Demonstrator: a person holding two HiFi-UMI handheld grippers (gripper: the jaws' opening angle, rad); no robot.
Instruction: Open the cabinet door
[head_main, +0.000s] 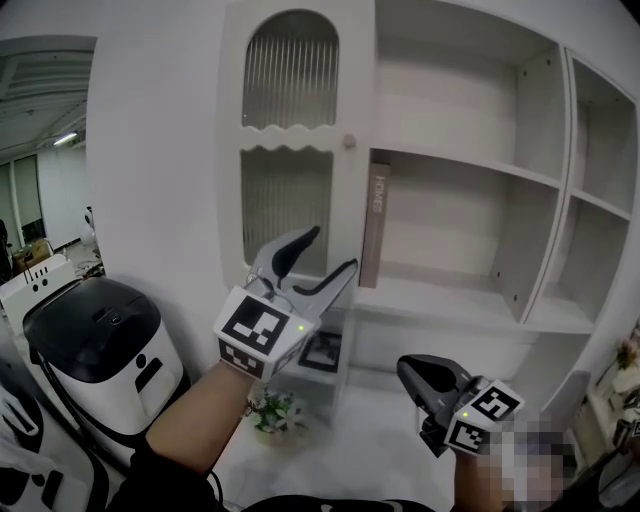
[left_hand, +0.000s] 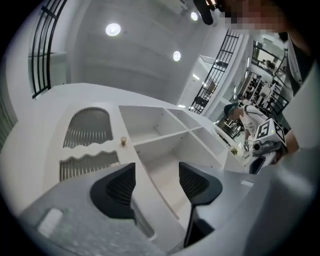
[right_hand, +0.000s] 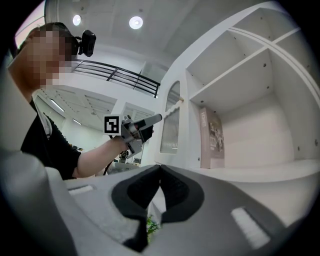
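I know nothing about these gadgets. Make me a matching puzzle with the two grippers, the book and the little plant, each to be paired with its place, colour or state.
Things:
1. left gripper
2. right gripper
3. book
4. plant

Place, colour or state:
A. jaws together
B. upright at the left end of a shelf
C. jaws apart, nothing held
D. green leaves

Pairs: 1-C, 2-A, 3-B, 4-D
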